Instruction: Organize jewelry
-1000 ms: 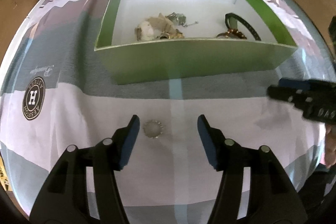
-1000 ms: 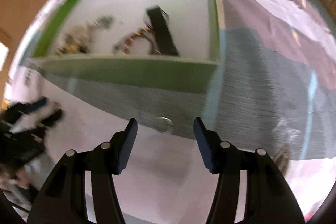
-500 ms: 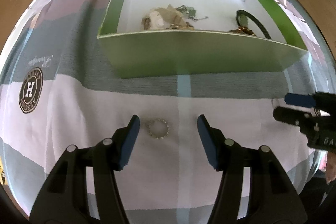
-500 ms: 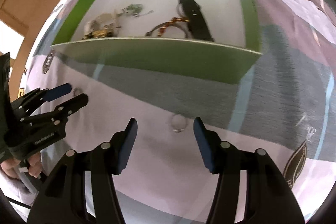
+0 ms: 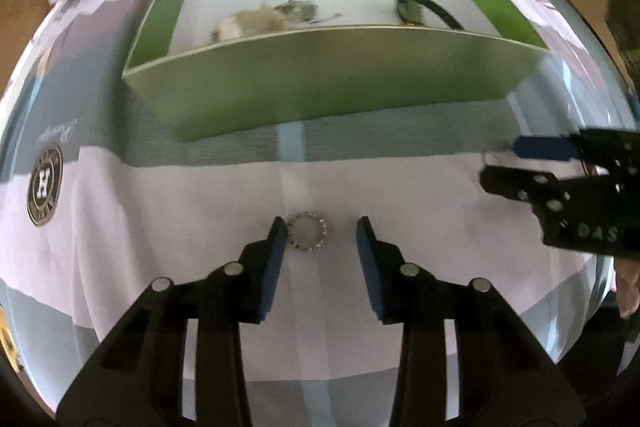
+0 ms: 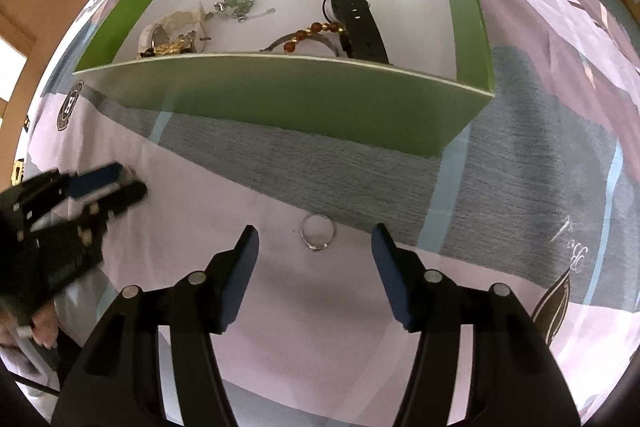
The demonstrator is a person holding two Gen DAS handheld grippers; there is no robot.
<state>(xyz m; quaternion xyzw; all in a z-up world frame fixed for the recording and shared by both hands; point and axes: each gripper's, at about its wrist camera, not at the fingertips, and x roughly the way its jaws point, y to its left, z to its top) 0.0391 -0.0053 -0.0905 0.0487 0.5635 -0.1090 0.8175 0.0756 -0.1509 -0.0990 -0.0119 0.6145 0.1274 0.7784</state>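
2 spread tools: left tool (image 5: 321, 227) frames beaded ring (image 5: 307, 231), right tool (image 6: 315, 237) frames plain ring (image 6: 317, 232).

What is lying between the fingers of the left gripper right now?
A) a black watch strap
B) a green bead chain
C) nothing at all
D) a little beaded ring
D. In the left wrist view the little beaded ring lies flat on the bedspread between the open fingers of the left gripper, close to the left finger and not yet pinched.
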